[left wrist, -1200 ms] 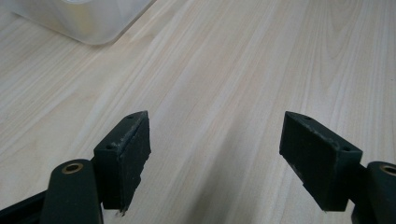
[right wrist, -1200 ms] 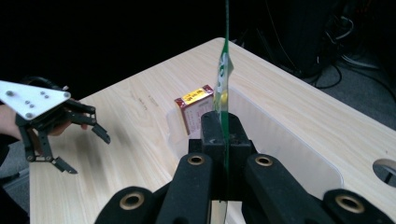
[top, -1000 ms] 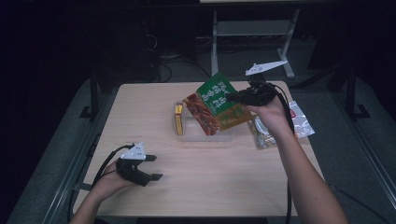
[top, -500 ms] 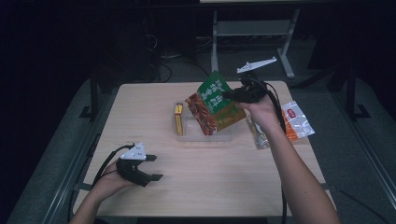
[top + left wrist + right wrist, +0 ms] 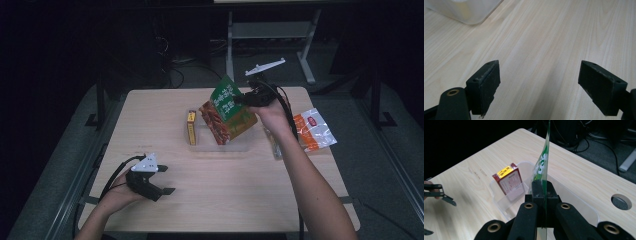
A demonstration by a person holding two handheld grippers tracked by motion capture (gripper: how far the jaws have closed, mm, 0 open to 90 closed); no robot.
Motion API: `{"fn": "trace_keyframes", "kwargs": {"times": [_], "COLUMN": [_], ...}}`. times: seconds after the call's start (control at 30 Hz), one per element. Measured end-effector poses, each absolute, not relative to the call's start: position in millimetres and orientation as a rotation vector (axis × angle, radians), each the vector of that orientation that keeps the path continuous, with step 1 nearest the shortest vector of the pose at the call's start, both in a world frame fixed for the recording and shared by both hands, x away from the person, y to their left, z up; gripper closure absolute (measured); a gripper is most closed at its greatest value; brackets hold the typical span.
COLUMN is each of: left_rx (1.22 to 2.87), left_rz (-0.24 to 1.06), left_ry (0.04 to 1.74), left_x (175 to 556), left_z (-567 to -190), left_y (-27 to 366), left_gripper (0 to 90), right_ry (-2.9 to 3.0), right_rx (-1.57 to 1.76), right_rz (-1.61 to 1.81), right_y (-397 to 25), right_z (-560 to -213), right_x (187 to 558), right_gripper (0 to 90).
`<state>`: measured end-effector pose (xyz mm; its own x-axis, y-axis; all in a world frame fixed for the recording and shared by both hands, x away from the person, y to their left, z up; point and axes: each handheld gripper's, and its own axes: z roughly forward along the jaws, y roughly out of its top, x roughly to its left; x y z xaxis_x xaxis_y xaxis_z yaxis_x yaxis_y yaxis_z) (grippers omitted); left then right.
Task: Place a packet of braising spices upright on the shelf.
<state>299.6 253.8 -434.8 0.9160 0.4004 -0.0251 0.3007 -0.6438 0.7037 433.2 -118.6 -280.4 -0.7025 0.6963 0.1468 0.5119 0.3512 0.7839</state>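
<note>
Your right tongs (image 5: 543, 195) clamp top edge of green-and-orange snack bag (image 5: 227, 110), bag hanging tilted over clear plastic bin (image 5: 235, 146) at worktop (image 5: 210, 200) middle. Risk: thin glossy film slips from pinch, or floppy bag catches bin rim, knocks upright red-yellow carton (image 5: 509, 181) inside. Bin: rigid, translucent, rounded corners. Your left tongs (image 5: 546, 85) spread wide, empty, resting low on pale woodgrain. Orange-white packet (image 5: 314, 131) lies right.

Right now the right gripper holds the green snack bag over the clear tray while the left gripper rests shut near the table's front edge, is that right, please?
Not quite: the left gripper is open, its jaws wide apart over bare table in the left gripper view. The rest stands: the right gripper is shut on the green snack bag over the clear tray.
</note>
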Motion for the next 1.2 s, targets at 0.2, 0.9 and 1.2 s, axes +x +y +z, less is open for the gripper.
{"fn": "trace_keyframes", "kwargs": {"times": [0.2,0.9,1.2], "left_rx": [2.319,2.325,2.337], "left_rz": [0.17,0.156,0.153], "left_ry": [0.495,0.498,0.485], "left_x": [299.7,300.1,299.9], "left_z": [-435.7,-436.9,-437.6], "left_y": [252.8,254.1,253.2], "left_gripper": [17.2,16.8,16.9], "right_ry": [2.406,2.457,2.457], "right_rx": [1.1,1.095,1.082], "right_rz": [1.245,1.154,1.191], "right_y": [-112.3,-86.4,-87.4], "right_z": [-281.9,-278.1,-279.7], "right_x": [438.4,449.1,447.4], "right_gripper": [90.0,89.8,85.4]}}
